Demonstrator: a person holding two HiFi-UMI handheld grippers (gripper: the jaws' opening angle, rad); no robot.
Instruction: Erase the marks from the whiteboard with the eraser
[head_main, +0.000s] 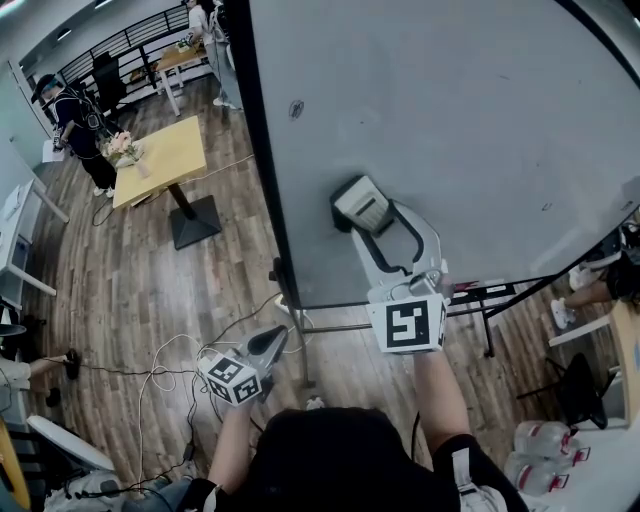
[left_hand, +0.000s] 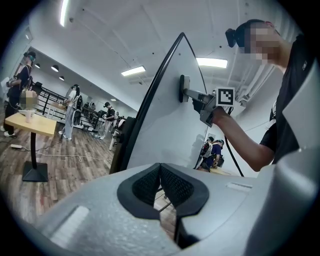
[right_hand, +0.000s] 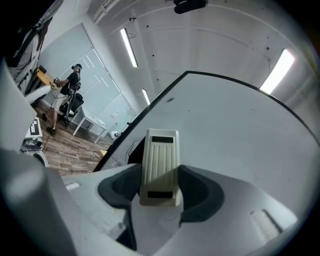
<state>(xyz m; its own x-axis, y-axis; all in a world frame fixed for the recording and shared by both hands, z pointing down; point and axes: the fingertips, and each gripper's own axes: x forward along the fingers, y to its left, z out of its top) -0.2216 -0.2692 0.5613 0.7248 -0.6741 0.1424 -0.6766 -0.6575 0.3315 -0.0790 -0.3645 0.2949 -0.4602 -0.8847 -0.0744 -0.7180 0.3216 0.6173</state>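
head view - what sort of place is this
Probably an open office or workshop space: a large whiteboard on a stand, a wooden table with a person nearby, cables trailing over the wood floor, strip lights overhead. The right gripper holds an eraser.

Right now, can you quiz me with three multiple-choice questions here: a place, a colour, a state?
1. Where is the eraser? A on a shelf; B against the whiteboard; C in a drawer.
2. What colour is the eraser's back? A red; B cream; C blue.
3. How is the left claw? A shut, empty; B wide open; C gripping the eraser.
Answers: B, the right claw presses it to the board; B, pale cream in the right gripper view; A, its pads meet with nothing between.
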